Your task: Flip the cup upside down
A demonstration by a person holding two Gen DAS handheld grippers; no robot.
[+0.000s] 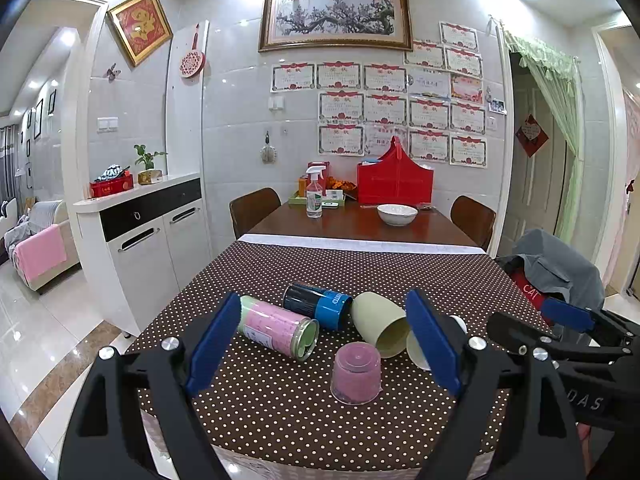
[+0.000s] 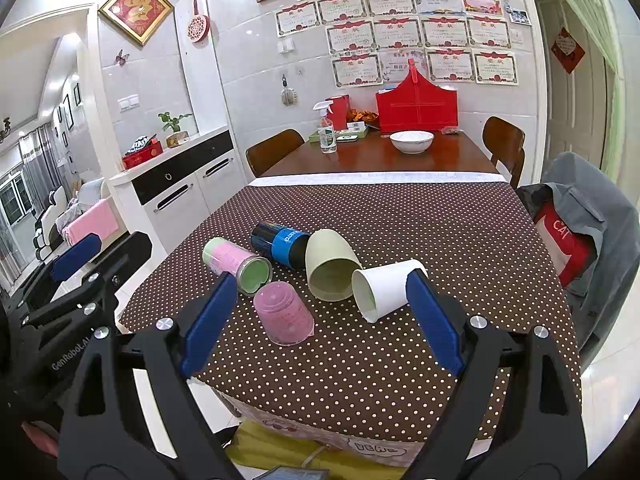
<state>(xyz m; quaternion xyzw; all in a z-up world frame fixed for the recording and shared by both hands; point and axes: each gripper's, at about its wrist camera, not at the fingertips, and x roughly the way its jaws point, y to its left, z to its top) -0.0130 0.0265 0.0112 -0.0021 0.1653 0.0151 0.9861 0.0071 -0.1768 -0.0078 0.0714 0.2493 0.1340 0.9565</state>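
Five cups on dotted desk [image 2: 400, 220], both hand-held grippers apart, gripping nothing.

Left hand-held gripper [image 1: 324, 340] and right hand-held gripper [image 2: 316, 312] hovering at near edge, jaws wide. Pink cup [image 2: 284, 314] standing rim-down; pink-green cup [image 2: 236, 264], blue-black cup [image 2: 280, 244], pale green cup [image 2: 330, 266], white paper cup [image 2: 382, 288] lying on sides, mouths toward camera. White bowl [image 2: 412, 141] well apart, far end.

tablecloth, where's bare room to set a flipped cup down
Free: the dotted tablecloth between the near edge and the pink cup, and the wide stretch behind the blue can up to the white strip. Crowded: the middle row, where jar, can, green cup and white cup lie close together.
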